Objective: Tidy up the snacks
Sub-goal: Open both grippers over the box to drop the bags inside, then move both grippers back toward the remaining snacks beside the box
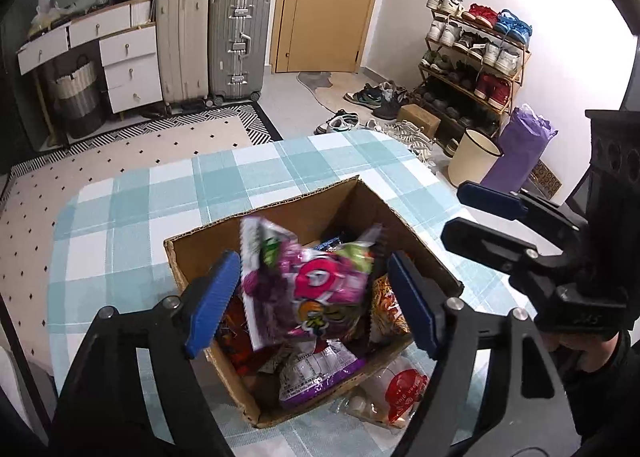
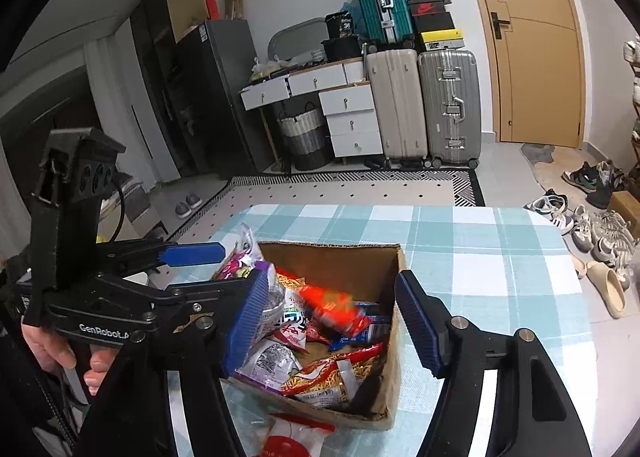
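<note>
While blurred purple packet hangs between spread left claw pads, untouched, red packet blurs between open right claw; box below, red-white bag beside

A wooden door stands behind two upright hard-shell suitcases, beige and silver (a teal one sits higher up). A tiered shoe rack lines the wall beside a cream bin.
</note>
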The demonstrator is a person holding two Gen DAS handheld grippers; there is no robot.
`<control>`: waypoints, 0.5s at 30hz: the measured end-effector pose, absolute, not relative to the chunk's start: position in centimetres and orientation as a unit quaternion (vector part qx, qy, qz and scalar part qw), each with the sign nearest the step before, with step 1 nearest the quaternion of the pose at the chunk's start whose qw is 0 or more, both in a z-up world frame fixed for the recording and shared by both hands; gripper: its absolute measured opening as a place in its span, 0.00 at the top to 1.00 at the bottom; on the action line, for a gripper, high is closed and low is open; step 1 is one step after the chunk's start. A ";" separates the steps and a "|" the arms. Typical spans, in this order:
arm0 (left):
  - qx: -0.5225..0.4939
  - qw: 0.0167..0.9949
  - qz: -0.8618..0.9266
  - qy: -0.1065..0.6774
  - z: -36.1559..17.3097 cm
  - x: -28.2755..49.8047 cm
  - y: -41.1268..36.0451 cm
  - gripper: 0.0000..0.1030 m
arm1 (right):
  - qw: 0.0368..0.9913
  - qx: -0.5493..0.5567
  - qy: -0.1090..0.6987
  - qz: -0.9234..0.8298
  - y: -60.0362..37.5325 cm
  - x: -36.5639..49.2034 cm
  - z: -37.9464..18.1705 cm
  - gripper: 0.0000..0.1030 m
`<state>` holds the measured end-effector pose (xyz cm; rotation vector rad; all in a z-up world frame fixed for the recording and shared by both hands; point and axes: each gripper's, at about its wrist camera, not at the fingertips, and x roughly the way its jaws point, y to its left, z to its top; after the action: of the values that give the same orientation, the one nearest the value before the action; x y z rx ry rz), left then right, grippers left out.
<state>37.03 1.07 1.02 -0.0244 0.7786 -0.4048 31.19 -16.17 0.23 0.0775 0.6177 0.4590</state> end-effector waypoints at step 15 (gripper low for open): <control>-0.005 0.920 -0.170 0.352 4.2 31.8 2.2 0.23 | 0.935 0.027 0.276 0.222 -16.3 26.2 3.5 0.33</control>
<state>31.79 2.24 4.22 -0.0093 0.7232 -0.3494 26.15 -16.33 3.54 0.0555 0.5635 0.4531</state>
